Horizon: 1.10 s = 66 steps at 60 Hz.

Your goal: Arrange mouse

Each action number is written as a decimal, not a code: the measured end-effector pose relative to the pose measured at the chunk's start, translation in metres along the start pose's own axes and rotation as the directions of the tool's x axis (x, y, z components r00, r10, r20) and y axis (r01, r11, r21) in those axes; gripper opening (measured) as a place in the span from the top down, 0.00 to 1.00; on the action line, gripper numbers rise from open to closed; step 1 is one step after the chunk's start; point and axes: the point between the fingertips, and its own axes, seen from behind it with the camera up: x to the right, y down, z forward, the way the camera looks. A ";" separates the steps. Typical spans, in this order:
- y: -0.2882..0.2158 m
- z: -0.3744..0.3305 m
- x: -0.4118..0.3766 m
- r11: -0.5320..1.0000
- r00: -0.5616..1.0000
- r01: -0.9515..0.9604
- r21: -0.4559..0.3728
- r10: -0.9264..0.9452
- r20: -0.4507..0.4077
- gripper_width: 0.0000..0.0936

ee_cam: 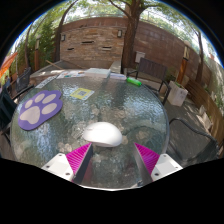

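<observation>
A round glass table (150,125) stands outdoors. A yellow-green paper (82,93) and a green object (133,81) (too small to identify) lie apart near its far side. Beyond rise a tree trunk (133,35) and wooden fence (95,42).

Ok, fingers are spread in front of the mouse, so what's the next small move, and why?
Probably ease the gripper straight forward. The white mouse lies on the glass table just ahead of the open fingers, not yet between the pads, slightly nearer the left one. Once it sits between them, close. The purple paw-print mat lies further off to the left.
</observation>
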 end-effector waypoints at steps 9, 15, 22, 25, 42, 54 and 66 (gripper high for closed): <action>-0.029 0.052 0.004 0.999 0.999 0.024 0.026 -0.025 0.028 0.11; -0.044 0.079 0.012 0.999 0.999 0.010 0.033 -0.011 0.031 0.11; -0.060 0.086 0.010 0.999 0.998 -0.025 0.031 0.023 0.064 0.26; -0.059 0.095 0.001 0.999 0.994 -0.039 0.026 0.036 0.100 0.42; -0.065 0.082 0.006 0.999 0.999 -0.049 0.007 0.049 0.006 0.61; -0.126 0.035 0.040 0.988 0.983 -0.104 0.112 0.119 -0.142 0.63; -0.280 -0.069 -0.006 0.897 0.957 -0.182 0.403 0.256 -0.136 0.63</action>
